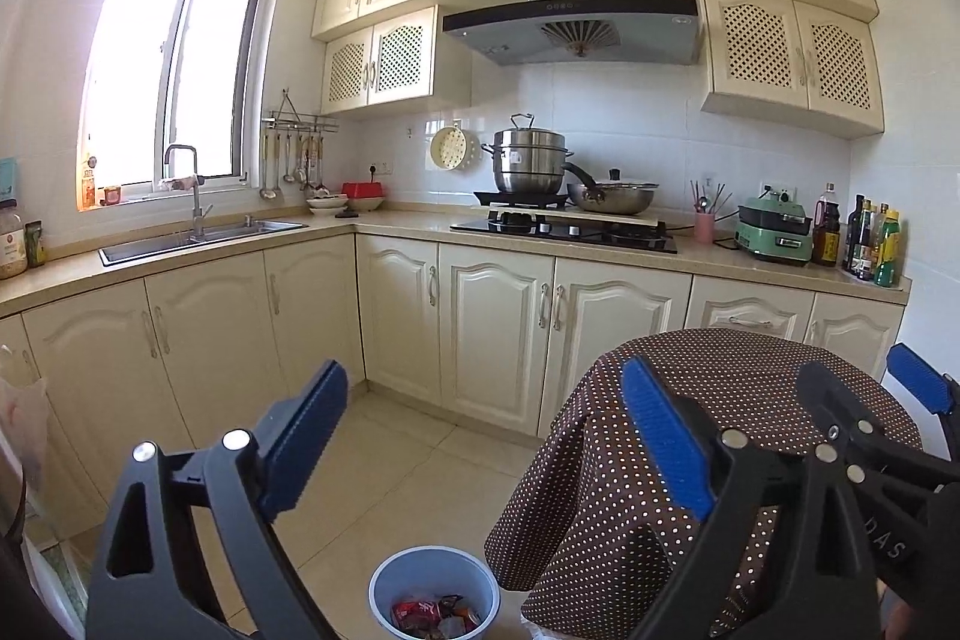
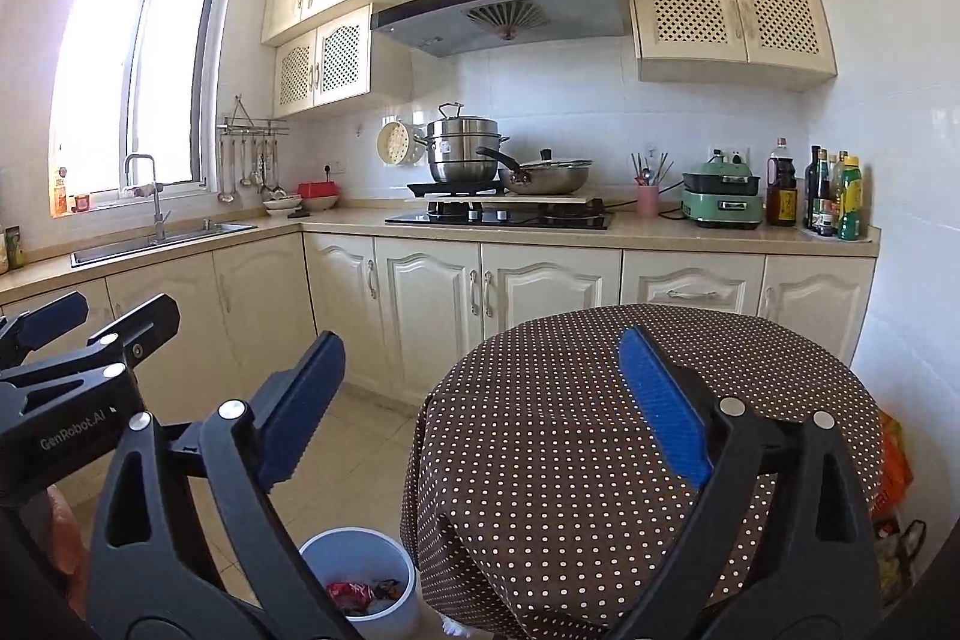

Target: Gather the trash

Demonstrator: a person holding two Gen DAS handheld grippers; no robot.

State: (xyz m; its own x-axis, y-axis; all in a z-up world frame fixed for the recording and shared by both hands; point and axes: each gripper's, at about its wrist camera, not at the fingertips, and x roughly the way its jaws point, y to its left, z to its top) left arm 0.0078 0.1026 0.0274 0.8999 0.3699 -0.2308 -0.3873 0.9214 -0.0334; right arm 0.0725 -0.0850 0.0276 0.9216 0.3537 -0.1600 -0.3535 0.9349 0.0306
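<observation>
Where any lettering reads at all, it is on your own tools: "GenRobot.AI" runs in pale letters along the black body of your left gripper (image 2: 78, 340) as it shows at the left edge of the right wrist view, and a fragment "DAS" sits on the black body of your right gripper (image 1: 840, 388) at the right edge of the left wrist view. The range hood (image 1: 570, 22) carries a brand plate too small to read, and the labels on the bottles (image 2: 834, 196) at the end of the counter are likewise illegible.

Both of your grippers stand with jaws spread wide, blue pads well apart, and nothing lies between them or touches them. The trash (image 1: 435, 613), red wrappers among it, lies in the pale blue bin (image 1: 384, 580) on the floor, just beside the round table (image 1: 720, 370) under its brown dotted cloth.
</observation>
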